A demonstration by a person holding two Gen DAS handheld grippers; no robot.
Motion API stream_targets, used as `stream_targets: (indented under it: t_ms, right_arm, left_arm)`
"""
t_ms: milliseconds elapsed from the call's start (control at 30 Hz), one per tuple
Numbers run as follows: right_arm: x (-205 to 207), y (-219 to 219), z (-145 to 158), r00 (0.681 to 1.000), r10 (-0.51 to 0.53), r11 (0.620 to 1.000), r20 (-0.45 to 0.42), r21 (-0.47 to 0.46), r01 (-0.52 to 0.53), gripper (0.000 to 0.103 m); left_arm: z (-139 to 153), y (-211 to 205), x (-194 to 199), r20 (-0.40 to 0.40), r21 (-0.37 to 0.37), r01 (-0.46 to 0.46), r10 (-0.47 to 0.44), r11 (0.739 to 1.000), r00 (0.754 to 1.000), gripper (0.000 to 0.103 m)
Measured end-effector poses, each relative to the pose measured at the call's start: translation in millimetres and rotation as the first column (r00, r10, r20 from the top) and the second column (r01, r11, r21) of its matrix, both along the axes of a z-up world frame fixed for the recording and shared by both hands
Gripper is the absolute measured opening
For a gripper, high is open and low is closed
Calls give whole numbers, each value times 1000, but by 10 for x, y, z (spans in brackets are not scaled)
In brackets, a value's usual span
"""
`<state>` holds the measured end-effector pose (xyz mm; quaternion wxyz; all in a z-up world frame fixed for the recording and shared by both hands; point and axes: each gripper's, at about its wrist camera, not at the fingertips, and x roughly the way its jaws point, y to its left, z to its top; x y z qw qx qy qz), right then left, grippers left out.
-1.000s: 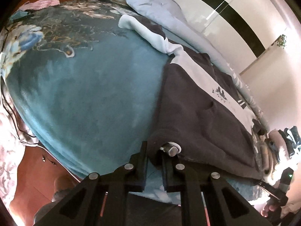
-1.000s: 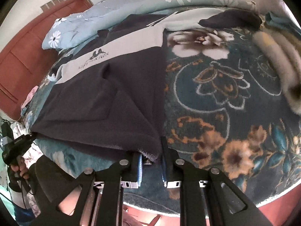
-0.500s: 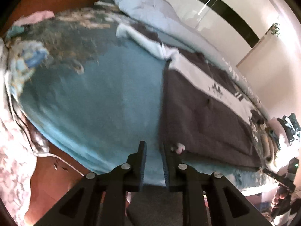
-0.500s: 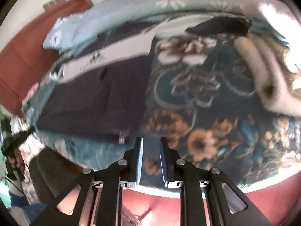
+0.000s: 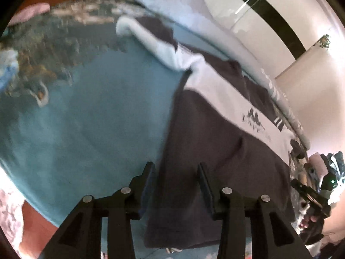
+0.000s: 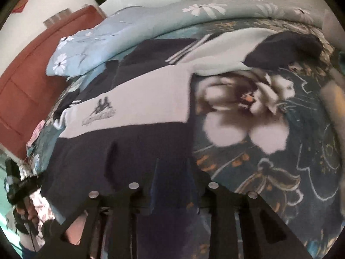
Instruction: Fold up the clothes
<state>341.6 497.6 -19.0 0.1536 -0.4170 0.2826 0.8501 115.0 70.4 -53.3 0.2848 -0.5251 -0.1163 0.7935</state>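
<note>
A: Left gripper (image 5: 175,168) tilts steeply down over the near edge of the bed, jaws opening and partway apart. The left edge of the dark sweatshirt (image 5: 215,151) shows between the fingers, but the pads aren't pressing on it

B: And the right gripper (image 6: 172,164)?

A: Same downward tilt, jaws opening too, narrower than the left. It hangs over the sweatshirt's right edge near the hem; fabric lies under the gap, nothing pinched that I can see, though the picture is blurred

B: Where does the garment lie?

A: Flat on the floral blanket (image 6: 269,151), hem toward the bed's near edge, pale chest band with its logo (image 6: 99,110) across the middle. One sleeve (image 5: 151,41) trails toward the far left side, the other sleeve (image 6: 248,49) toward the far right, its dark cuff showing

B: Anything else?

A: A pale blue daisy-print quilt (image 6: 129,34) bunched along the far edge, and in each view a hand (image 6: 27,211) gripping the opposite tool's handle
</note>
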Motion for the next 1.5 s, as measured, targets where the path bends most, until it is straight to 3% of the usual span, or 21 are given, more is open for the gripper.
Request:
stream_targets:
  t_ms: [267,333,400,433,467,600,767,1000,1200,1267,1300,1500]
  right_arm:
    - [137,84,-191,998,-28,989,-65,-148,18,33]
    - [126,62,-208,997,-31,983,-77,-181,16,33]
    - [133,75,-211,995,-56,980,-84,-195,38,26]
    - [140,89,-212,994,-66,977,-91,-210,46,10]
    - [148,101,-213,993,-72,973,-98,-225,49,10]
    - [209,100,-88,992,-92,987,-85,-136,80,9]
    - [194,119,-158,994,-89,988,-56,-132,81,8]
    - [194,165,-205,996,-78,989,-39,-131,72,9]
    - [97,50,61,999,-30,998,-44,-55,27,14]
    - [53,30,160,998,-25,1000,-60,-17,24,34]
    - [13,16,206,998,-20,1000,-68,5,21,39]
    - [-627,-133,89,993,63,997,-100,-45,-67,40]
  left_arm:
    - [24,30,136,-41,5,38,-38,999,998,42]
    - [25,42,161,-49,4,37,-37,999,998,29]
    - [25,34,176,-57,-6,26,-27,1000,998,13]
    - [27,27,182,-60,-6,22,-23,1000,998,12]
    - [39,17,195,-65,1,21,-21,1000,998,12]
    - [59,22,231,-88,-22,27,-29,999,996,11]
    - [0,17,232,-94,-50,23,-28,998,995,11]
    - [-25,-13,226,-84,-28,25,-27,999,996,11]
    - [111,-47,206,-85,22,57,-55,998,995,20]
    - [239,-88,135,-108,44,52,-47,998,993,28]
    - [309,-97,74,-122,47,46,-40,998,992,35]
    - [759,85,-757,-220,-16,-24,20,1000,975,55]
